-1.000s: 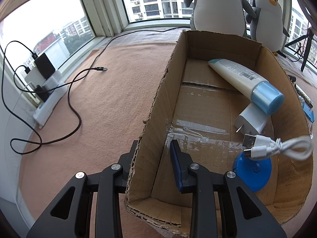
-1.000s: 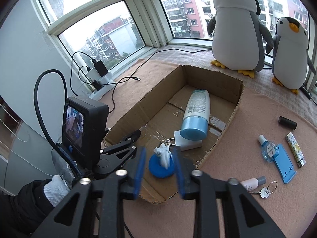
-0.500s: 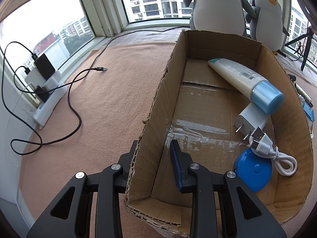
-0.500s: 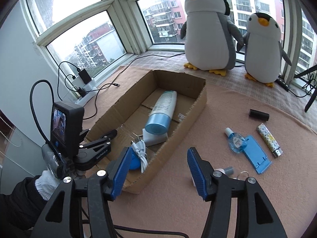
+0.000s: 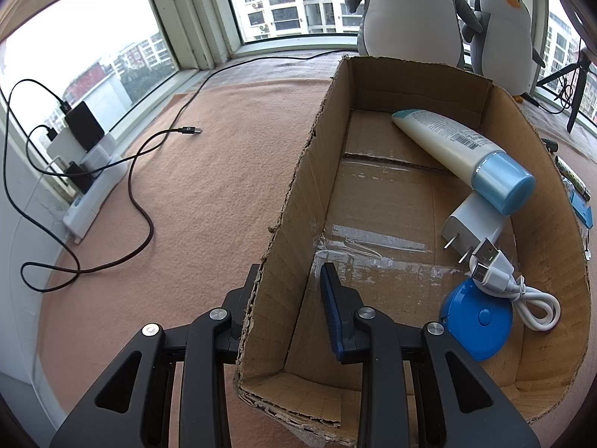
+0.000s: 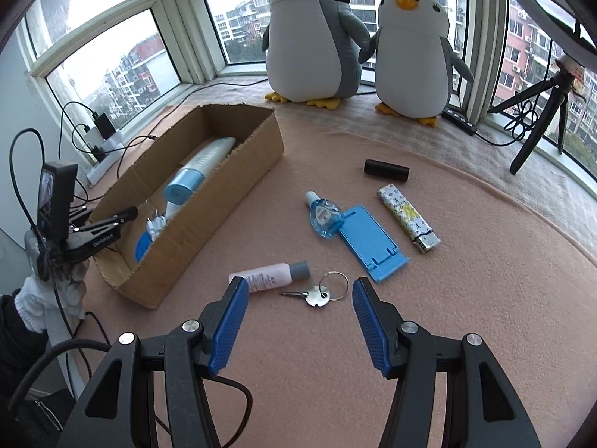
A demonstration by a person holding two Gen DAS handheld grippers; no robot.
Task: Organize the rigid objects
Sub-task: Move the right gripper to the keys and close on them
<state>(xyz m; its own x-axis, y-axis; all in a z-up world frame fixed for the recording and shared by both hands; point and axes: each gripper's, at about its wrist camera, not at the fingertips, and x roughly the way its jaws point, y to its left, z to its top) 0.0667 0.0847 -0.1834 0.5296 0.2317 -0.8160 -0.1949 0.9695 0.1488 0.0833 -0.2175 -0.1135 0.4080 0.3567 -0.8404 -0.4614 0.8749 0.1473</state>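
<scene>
Cardboard box (image 5: 391, 86), the largest thing here, fills the right of the left wrist view; its near left wall stands between the two fingers of the left gripper (image 5: 289, 298). Whether both pads press the wall cannot be told: the outer finger is mostly hidden behind the cardboard, and the blue inner pad (image 5: 330, 298) shows a gap on its side. In the right wrist view the same box (image 6: 224, 201) lies ahead and to the left of the right gripper (image 6: 300, 321), whose blue pads stand wide apart with nothing between them.

Two plush penguins (image 6: 309, 33) sit far ahead of the fingers by the window; the left wrist view cuts off the bigger one's head.

Inside the box, ahead and right of the left fingers, lie a white tube with a blue cap (image 5: 462, 156), a white charger plug (image 5: 472, 226) partly under that cap, a white cable (image 5: 522, 291) coiled against a round blue disc (image 5: 477, 321). What the disc is cannot be made out.

On the pink mat (image 6: 466, 298) ahead of the right fingers lie a blue phone stand (image 6: 373, 242), a small pink bottle (image 6: 266, 276) just past the left pad, a patterned lighter (image 6: 406, 218), a clear blue bottle (image 6: 324, 216) touching the stand, a black cylinder (image 6: 386, 170) farthest out, and a key on a ring (image 6: 317, 293) nearest, between the pad tips and slightly beyond.
</scene>
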